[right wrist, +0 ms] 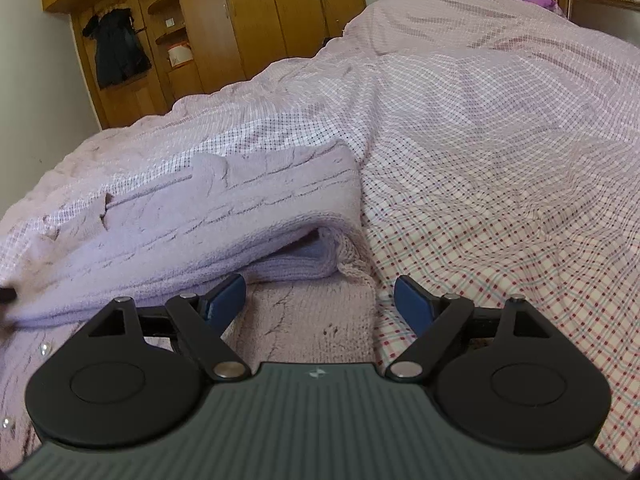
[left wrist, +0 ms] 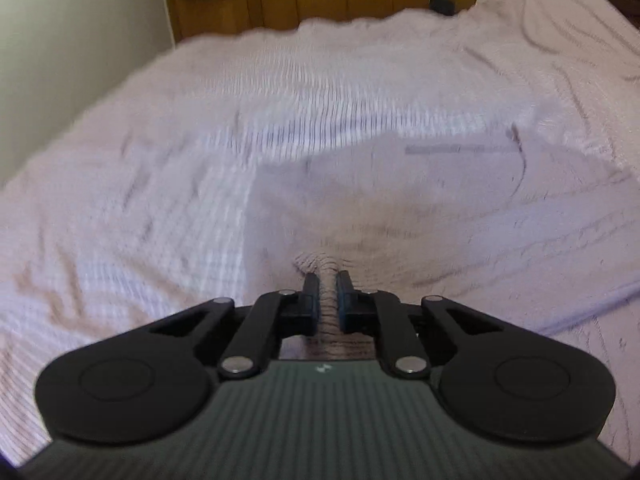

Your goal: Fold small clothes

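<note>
A bed [right wrist: 500, 152] with a pink checked cover fills most of both views. Wooden wardrobes [right wrist: 256, 12] stand along the top of the frame, with a dark coat [right wrist: 116, 50] hanging at upper left beside a pale wall [right wrist: 36, 80].

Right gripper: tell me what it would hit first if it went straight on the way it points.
Probably the folded lilac sweater: the open right gripper points at the sweater's near right corner, knit already beneath its fingers. Depth is unclear, and the checked bedspread lies just beside that corner.
</note>
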